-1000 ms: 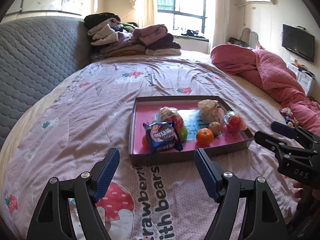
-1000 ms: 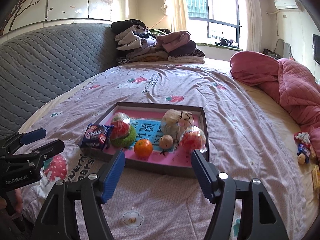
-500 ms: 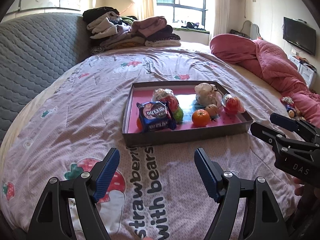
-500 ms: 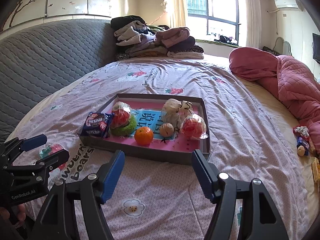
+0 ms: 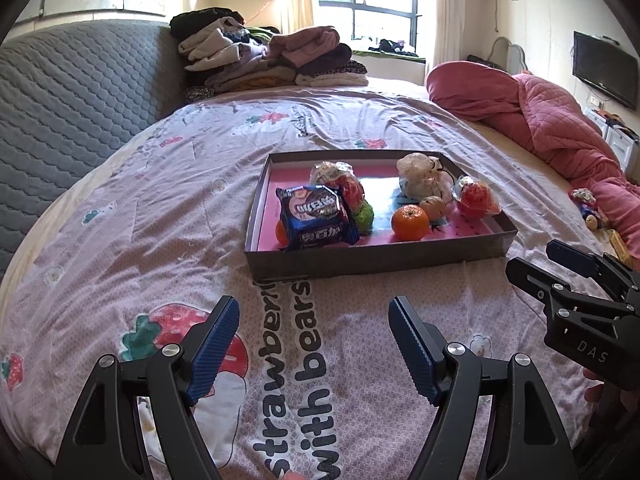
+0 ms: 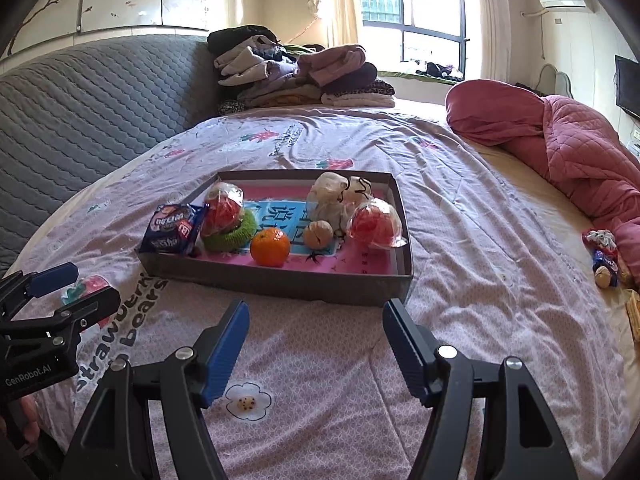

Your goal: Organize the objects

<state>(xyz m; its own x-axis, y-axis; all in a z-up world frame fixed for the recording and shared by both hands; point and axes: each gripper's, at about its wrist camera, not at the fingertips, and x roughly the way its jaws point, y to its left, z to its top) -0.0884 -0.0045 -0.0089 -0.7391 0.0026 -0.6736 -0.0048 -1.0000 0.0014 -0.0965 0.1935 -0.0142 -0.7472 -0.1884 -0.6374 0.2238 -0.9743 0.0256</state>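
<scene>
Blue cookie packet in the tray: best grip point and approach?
Pinch the blue cookie packet by its raised upper edge, coming from above on the tray's left side. It leans tilted on other items, overhanging the tray wall in the right view, so that edge is free.

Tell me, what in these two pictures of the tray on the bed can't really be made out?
- Orange thing in the tray, left wrist view: mostly hidden behind the blue snack packet.
- Small items by the pink quilt, right wrist view: too small to identify.
- Yellowish object, right wrist view: cut off by the fisheye edge.
- White bundle, both views: wrapping hides its contents.
</scene>
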